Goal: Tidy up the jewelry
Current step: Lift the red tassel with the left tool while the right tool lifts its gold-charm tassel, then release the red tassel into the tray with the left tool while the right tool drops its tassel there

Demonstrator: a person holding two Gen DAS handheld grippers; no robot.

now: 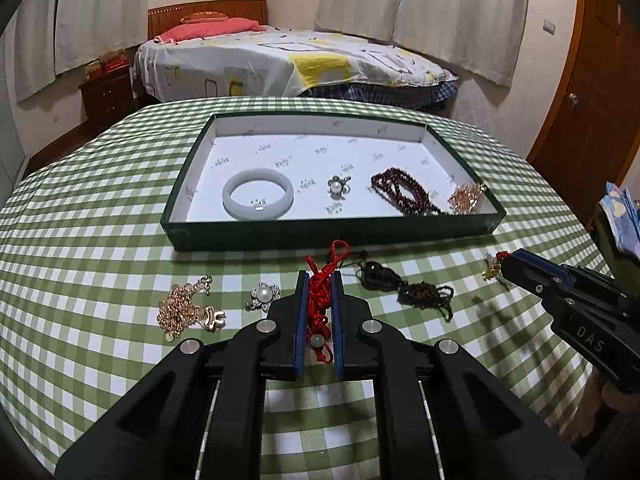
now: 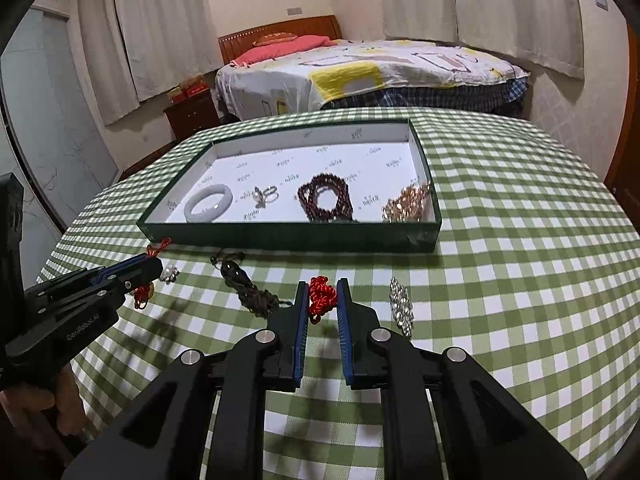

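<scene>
My left gripper (image 1: 320, 276) is shut on a red cord necklace (image 1: 320, 292) with a pale bead, held above the checked table. My right gripper (image 2: 322, 283) is shut on a second red cord piece (image 2: 320, 298); it shows at the right of the left wrist view (image 1: 505, 258). The green tray (image 1: 332, 230) holds a grey bangle (image 1: 258, 194), a pearl flower brooch (image 1: 337, 187), dark red beads (image 1: 400, 192) and a gold chain (image 1: 466, 198). On the cloth lie a gold chain (image 1: 184, 312), a pearl brooch (image 1: 264, 295) and a dark cord pendant (image 1: 400, 284).
A crystal bead string (image 2: 401, 306) lies on the cloth right of my right gripper. The round table (image 1: 80, 200) has a green checked cloth. A bed (image 1: 280, 56) and a nightstand (image 1: 108, 96) stand behind it.
</scene>
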